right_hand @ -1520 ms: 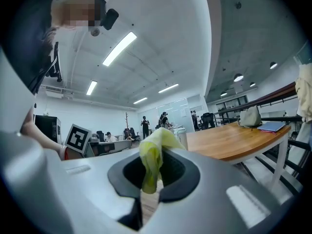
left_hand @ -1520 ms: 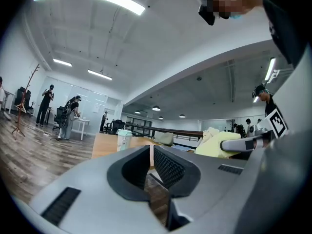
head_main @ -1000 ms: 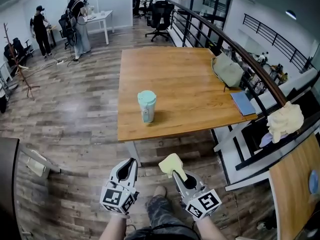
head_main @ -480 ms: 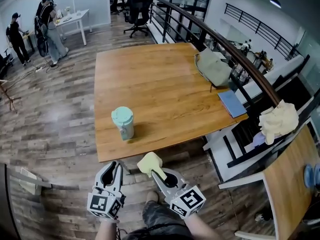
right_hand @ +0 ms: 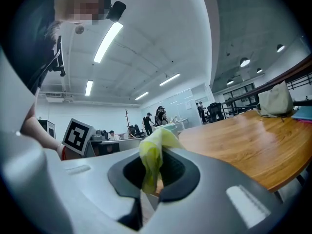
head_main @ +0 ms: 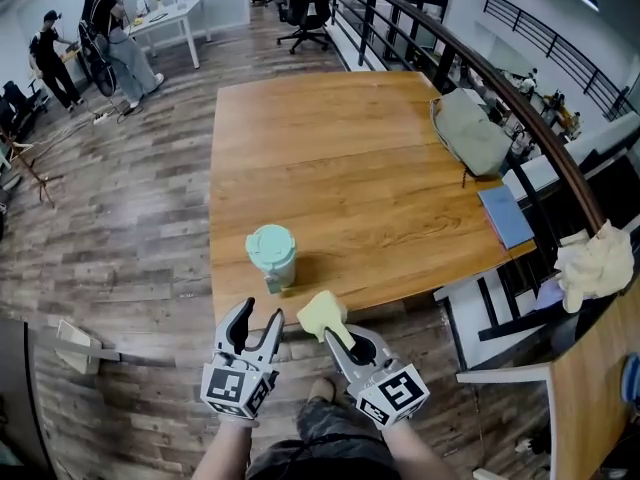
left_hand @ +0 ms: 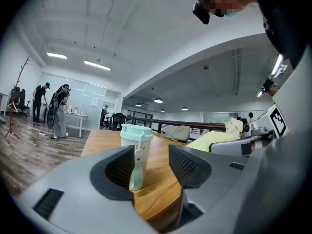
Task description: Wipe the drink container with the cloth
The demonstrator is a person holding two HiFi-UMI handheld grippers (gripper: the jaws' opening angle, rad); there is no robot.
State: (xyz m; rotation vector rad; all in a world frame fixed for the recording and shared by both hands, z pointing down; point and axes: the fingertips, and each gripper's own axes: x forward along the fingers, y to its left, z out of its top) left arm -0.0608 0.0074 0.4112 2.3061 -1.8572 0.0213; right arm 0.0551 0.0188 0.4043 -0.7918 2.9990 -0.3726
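A white drink container with a mint lid stands near the front edge of the wooden table. My left gripper hovers just short of that edge, in front of the container. Its jaws have just been opening and stand apart with nothing between them. In the left gripper view the container shows through the gap of that gripper, still farther off. My right gripper is shut on a folded yellow cloth, right of the container. The cloth bunches out of the shut right gripper.
A grey bag and a blue notebook lie at the table's right side beside a dark railing. A cream cloth hangs at the right. People stand by a white desk far left. Wood floor surrounds the table.
Both grippers have come up close to the table's front edge and the container. The left jaws, shut before, now stand apart. The yellow cloth stays in the right gripper.
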